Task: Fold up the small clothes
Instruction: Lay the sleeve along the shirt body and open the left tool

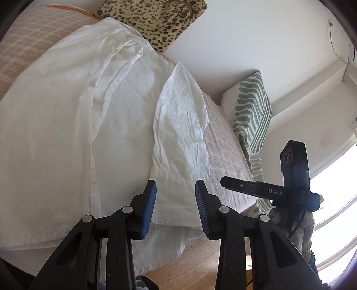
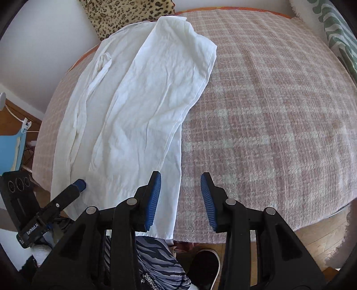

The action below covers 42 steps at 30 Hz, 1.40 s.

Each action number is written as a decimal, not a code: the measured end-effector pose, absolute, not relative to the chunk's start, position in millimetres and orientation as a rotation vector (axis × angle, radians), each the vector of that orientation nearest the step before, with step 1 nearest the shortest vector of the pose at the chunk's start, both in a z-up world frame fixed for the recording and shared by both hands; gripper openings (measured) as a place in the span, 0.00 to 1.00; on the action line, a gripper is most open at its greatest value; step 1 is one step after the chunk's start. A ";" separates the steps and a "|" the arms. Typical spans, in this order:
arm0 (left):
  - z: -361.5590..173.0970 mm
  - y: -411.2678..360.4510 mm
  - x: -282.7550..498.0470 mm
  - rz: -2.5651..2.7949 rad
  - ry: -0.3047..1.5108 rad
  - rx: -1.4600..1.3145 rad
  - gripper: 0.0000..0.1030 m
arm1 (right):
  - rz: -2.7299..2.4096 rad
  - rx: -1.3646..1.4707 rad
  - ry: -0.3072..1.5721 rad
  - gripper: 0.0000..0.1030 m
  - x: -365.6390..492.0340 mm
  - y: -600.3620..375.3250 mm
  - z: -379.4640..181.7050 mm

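Note:
A white garment [image 1: 93, 125] lies spread on a pink checked blanket [image 2: 267, 111], with one side folded over the middle as a long flap [image 2: 151, 93]. Its near hem hangs over the bed's front edge. My left gripper [image 1: 175, 207] is open and empty, its blue pads either side of the flap's near hem. My right gripper [image 2: 180, 200] is open and empty just above the garment's right edge and the blanket. The right gripper also shows in the left wrist view [image 1: 267, 189], and the left gripper in the right wrist view [image 2: 67, 196].
A leopard-print cushion [image 1: 156, 20] lies at the bed's far end by the white wall. A green and white striped cushion [image 1: 252, 111] leans at the far right side. Wooden floor [image 1: 191, 263] and a dark shoe [image 2: 205, 265] lie below the front edge.

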<state>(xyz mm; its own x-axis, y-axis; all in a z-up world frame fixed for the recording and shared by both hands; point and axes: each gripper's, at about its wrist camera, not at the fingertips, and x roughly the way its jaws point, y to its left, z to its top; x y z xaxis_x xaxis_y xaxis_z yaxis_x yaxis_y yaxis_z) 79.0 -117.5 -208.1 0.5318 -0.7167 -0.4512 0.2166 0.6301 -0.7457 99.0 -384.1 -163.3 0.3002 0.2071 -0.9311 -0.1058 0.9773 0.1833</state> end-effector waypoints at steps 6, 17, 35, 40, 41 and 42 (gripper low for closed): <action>-205.9 -114.1 79.4 -0.576 0.803 -0.646 0.33 | 0.194 0.160 1.272 0.38 70.9 -384.3 -184.7; -216.0 -109.8 83.3 -0.592 0.846 -0.688 0.30 | 0.095 0.032 1.220 0.00 72.2 -380.4 -177.3; -214.4 -113.6 81.9 -0.667 0.818 -0.747 0.01 | 0.161 -0.072 1.237 0.02 63.6 -350.8 -183.9; -197.6 -123.5 81.4 -0.755 0.812 -0.837 0.01 | 0.100 -0.083 1.204 0.02 63.9 -361.8 -168.5; -192.5 -126.4 80.5 -0.770 0.805 -0.832 0.01 | 0.074 -0.095 1.190 0.02 62.4 -363.3 -165.7; -188.2 -128.1 78.8 -0.775 0.797 -0.817 0.01 | 0.048 -0.111 1.173 0.02 61.7 -364.0 -163.1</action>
<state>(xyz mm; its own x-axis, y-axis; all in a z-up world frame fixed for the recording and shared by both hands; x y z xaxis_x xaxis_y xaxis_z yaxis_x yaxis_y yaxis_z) 78.8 -128.1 -188.2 0.4739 -0.8287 -0.2977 0.2749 0.4604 -0.8441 61.7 -364.0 -163.1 0.3872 -0.0201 -0.9218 -0.0959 0.9935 -0.0620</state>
